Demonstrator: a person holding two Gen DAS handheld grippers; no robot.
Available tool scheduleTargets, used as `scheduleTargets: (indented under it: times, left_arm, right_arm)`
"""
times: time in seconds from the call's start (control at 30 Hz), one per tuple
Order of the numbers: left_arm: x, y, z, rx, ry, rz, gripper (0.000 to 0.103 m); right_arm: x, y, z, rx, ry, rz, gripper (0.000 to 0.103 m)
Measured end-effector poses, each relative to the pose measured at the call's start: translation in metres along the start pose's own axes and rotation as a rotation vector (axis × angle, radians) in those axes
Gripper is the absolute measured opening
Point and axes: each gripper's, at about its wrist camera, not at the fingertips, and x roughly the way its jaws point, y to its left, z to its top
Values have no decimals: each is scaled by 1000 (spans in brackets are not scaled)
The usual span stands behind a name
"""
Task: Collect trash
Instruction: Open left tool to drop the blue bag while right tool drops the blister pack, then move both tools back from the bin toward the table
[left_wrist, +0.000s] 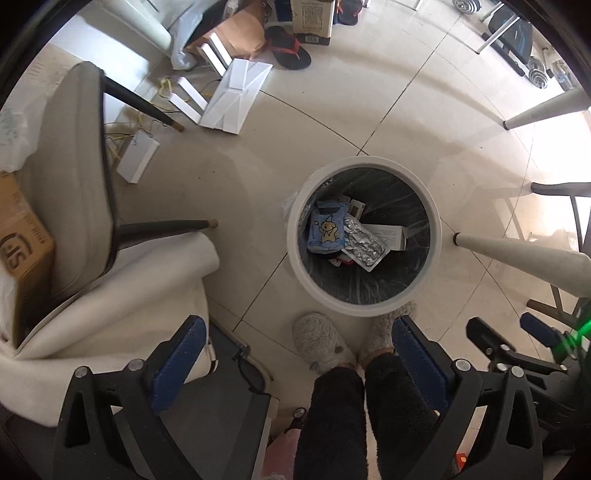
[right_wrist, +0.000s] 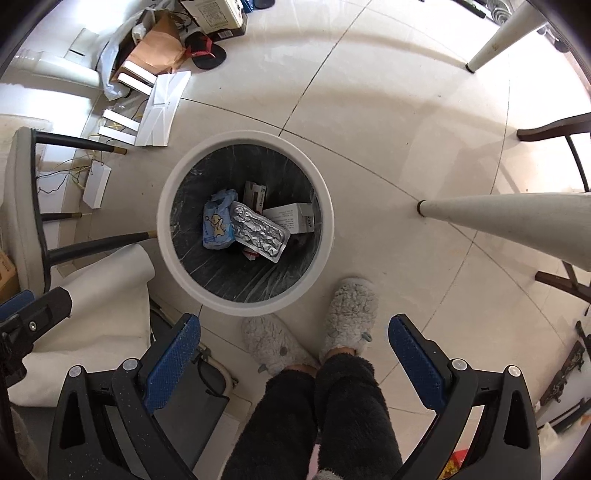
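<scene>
Because both empty grippers hang high over the floor, the left gripper (left_wrist: 295, 354) and right gripper (right_wrist: 295, 350) spread wide, the trash sits in the white bin (right_wrist: 177, 258) at frame centre: blue packet (right_wrist: 217, 225), foil blister (right_wrist: 260, 232).

Glossy cream tile floor (right_wrist: 388, 122) under me, bright glare at right; grey chair (left_wrist: 77, 166) left, white table legs (right_wrist: 517, 221) right, cardboard boxes (left_wrist: 22, 240) around.

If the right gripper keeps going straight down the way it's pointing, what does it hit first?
Probably the near rim of the white trash bin, or the grey slippers beside it; the right gripper is open and empty. Depth is unclear.
</scene>
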Motion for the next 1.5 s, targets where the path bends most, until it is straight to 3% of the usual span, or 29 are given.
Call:
scheduleTargets:
  times: [0.27, 0.67, 0.9, 1.07, 1.23, 1.37, 1.5]
  left_arm:
    - [-69, 6, -30, -7, -27, 9, 103]
    - [-198, 14, -73, 0, -92, 10, 103]
    - [-280, 11, -74, -6, -216, 2, 103]
    - [-344, -8, -37, -1, -340, 1, 103]
    - [-389, -45, 27, 64, -442, 37, 103]
    - [-401, -81, 98, 145, -441, 69, 103]
    - [-393, -120, 181, 219, -374, 74, 102]
  right_arm:
    - [-78, 8, -19, -14, -19, -1, 103]
    - [-231, 27, -59, -52, -72, 28, 103]
    - [-321, 36, -75, -57, -130, 98, 103]
    - [-387, 17, -51, 25, -210, 156, 103]
    - [-443, -24, 5, 129, -292, 168, 103]
    - [-465, -71, 73, 228, -317, 164, 103]
    - [-461, -105, 160, 285, -301, 141, 103]
